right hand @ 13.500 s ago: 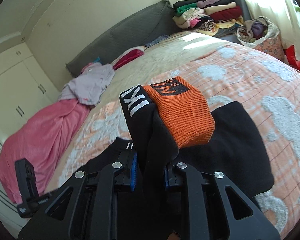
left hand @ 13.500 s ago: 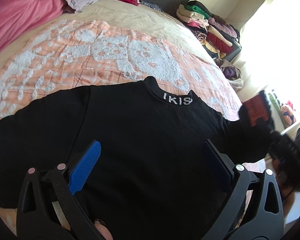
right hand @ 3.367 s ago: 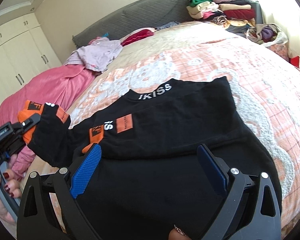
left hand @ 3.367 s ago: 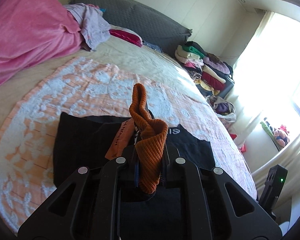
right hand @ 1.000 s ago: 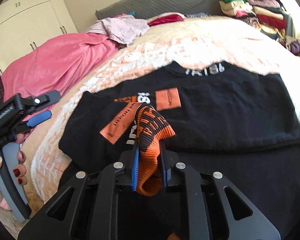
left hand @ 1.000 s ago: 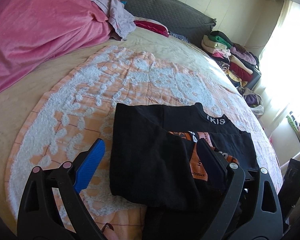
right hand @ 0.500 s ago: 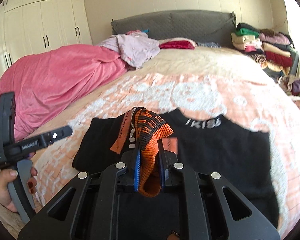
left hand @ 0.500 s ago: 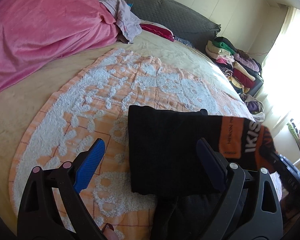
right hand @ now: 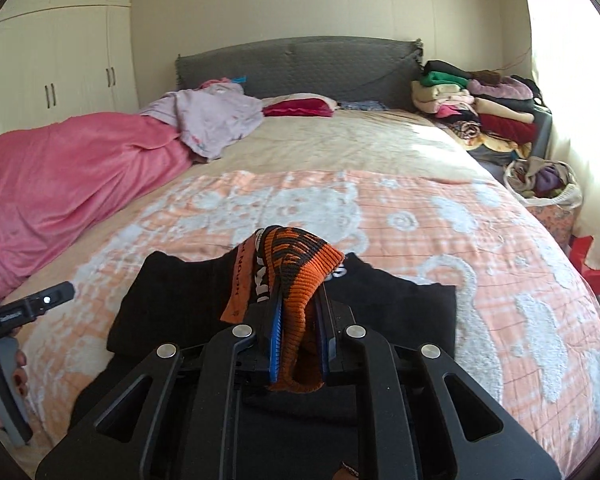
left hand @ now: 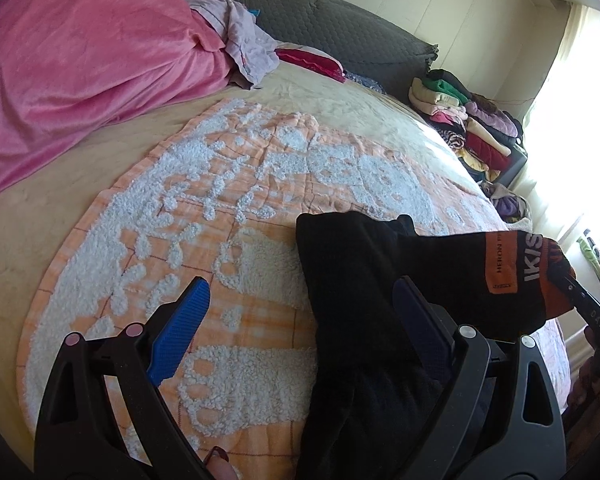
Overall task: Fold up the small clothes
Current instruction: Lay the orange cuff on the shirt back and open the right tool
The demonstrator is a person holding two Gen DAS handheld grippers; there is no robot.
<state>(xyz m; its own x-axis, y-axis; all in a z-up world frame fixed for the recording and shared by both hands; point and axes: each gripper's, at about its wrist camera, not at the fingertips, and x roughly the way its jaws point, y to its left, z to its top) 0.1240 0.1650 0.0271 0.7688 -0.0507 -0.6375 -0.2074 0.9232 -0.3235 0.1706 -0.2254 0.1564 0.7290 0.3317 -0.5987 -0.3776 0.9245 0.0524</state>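
**Your right claw lifts the orange cuff over the black shirt**

Your right claw [right hand: 298,340] is clenched on the orange cuff [right hand: 300,276] at the end of the black shirt's sleeve. The cuff sticks up between the two blue pads, and its end hangs down below them. In the left wrist view, the sleeve [left hand: 460,264] is pulled tight and raised above the rest of the shirt. It reaches across to the right side, where the claw holds it. You can see an orange patch and white letters near the cuff.

The black shirt [right hand: 188,296] lies on the bed, on top of the orange and white blanket [right hand: 440,220]. Its left side is folded in and has a straight edge.

Your left claw [left hand: 300,316] is released. Its blue pads are wide apart and hold nothing. One pad is above the blanket and the other is above the shirt.

A big pink blanket [right hand: 60,176] lies bunched on the left side of the bed, with a light purple cloth [right hand: 212,120] on top of it. A gray headboard [right hand: 300,64] stands at the far end. A pile of folded clothes [right hand: 476,100] sits on the far right, next to the bed.
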